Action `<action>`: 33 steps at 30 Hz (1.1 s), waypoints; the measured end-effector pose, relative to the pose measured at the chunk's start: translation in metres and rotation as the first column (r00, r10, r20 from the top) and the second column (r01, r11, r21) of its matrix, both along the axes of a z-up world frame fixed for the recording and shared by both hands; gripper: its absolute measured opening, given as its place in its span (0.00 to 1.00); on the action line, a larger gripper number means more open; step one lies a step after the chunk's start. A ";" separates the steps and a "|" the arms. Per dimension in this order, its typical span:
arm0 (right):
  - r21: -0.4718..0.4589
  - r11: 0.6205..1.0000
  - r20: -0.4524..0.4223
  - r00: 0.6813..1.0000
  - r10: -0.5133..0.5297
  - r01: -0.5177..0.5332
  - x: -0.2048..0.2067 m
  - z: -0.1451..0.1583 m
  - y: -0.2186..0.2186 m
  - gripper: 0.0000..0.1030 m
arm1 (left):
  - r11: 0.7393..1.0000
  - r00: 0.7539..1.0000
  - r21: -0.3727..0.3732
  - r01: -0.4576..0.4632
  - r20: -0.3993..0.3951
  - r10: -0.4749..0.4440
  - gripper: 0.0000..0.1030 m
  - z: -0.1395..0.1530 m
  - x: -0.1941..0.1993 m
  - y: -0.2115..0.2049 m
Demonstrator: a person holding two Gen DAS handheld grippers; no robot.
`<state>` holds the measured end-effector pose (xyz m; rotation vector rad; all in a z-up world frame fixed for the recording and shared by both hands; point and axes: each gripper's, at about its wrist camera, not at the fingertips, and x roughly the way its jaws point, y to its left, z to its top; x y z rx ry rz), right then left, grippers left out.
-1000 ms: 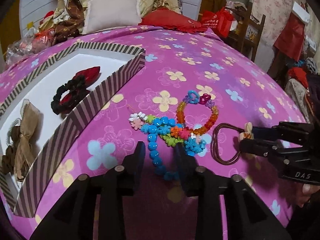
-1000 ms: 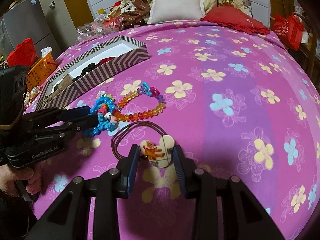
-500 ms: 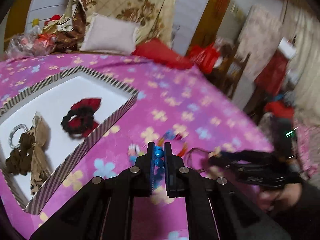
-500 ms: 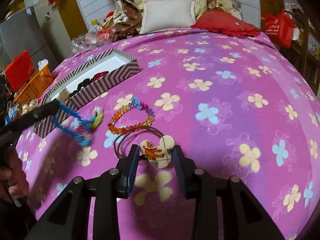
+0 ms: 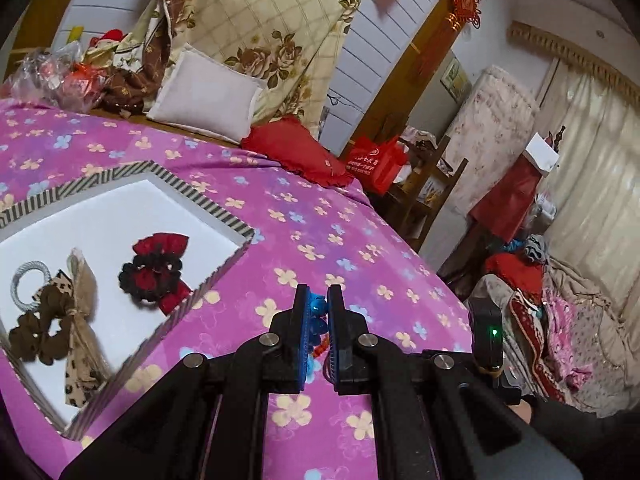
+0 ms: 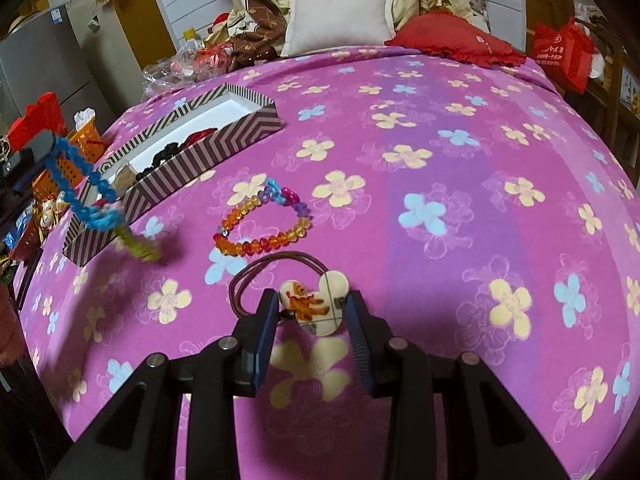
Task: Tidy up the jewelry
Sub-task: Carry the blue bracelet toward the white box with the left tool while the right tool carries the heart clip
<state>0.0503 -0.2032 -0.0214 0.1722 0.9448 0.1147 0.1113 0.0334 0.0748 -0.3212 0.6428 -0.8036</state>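
Blue beaded necklace point(image 6: 86, 184) dangles from the clamped left claw point(image 5: 318, 312) near the striped box point(image 6: 208, 140); its swinging tail could snag the rim. Right claw point(image 6: 310, 310) brackets, unclosed, the cartoon hair tie point(image 6: 312, 300) on the bed.

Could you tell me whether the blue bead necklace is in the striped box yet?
Not yet. The necklace hangs in the air from the left tool, beside the box but outside its walls.

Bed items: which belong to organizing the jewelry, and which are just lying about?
Job: blue bead necklace in left gripper; orange bead bracelet; hair tie between right gripper fingers; striped box.
Lying about: white pillow, red cushion, orange basket.
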 end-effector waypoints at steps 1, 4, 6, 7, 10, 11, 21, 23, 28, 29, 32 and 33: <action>-0.001 1.000 -0.002 1.000 0.003 -0.003 0.000 -0.001 0.001 0.35 | 1.000 1.000 -0.018 0.006 -0.003 -0.006 0.11 0.001 0.000 0.001; -0.004 1.000 -0.003 1.000 0.007 -0.007 0.001 -0.002 0.002 0.35 | 0.999 0.999 -0.023 0.029 0.023 -0.029 0.11 0.006 -0.004 0.000; -0.006 1.000 -0.008 1.000 0.007 -0.007 0.001 -0.003 0.002 0.35 | 0.996 0.998 -0.061 0.063 0.027 -0.062 0.10 0.010 -0.008 0.000; -0.006 1.000 -0.012 1.000 0.005 -0.005 0.002 -0.004 0.002 0.35 | 0.997 0.995 -0.039 0.071 0.069 -0.068 0.10 0.010 -0.010 -0.002; -0.003 1.000 -0.013 1.000 0.004 -0.004 0.002 -0.005 0.001 0.35 | 1.000 0.998 0.026 -0.009 -0.055 0.010 0.11 -0.019 0.012 -0.003; 0.001 1.000 -0.012 1.000 0.002 -0.002 0.001 -0.004 0.000 0.35 | 0.999 0.999 0.049 -0.010 -0.048 0.013 0.11 -0.018 0.010 -0.005; 0.003 1.000 -0.012 1.000 0.006 -0.006 0.001 -0.005 0.001 0.35 | 0.998 0.998 0.011 0.066 0.021 -0.066 0.11 0.001 -0.008 -0.014; -0.004 1.000 -0.010 1.000 0.011 -0.011 0.001 -0.005 0.002 0.35 | 0.998 0.998 -0.005 0.058 -0.017 -0.058 0.11 -0.004 -0.004 -0.011; -0.011 1.000 -0.009 1.000 0.015 -0.015 0.002 -0.005 0.004 0.35 | 1.000 0.997 0.006 0.026 -0.076 -0.025 0.11 -0.018 0.007 -0.006; -0.012 1.000 -0.009 1.000 0.016 -0.016 0.002 -0.005 0.004 0.35 | 0.999 0.996 0.037 0.020 -0.086 -0.017 0.11 -0.022 0.006 -0.009; -0.006 1.000 -0.009 1.000 0.015 -0.015 0.002 -0.005 0.004 0.35 | 0.992 0.998 0.123 0.040 -0.043 -0.034 0.10 -0.026 0.000 -0.022; -0.009 1.000 -0.009 1.000 0.018 -0.018 0.002 -0.005 0.004 0.35 | 0.989 0.996 0.147 0.027 -0.088 -0.014 0.11 -0.036 0.006 -0.024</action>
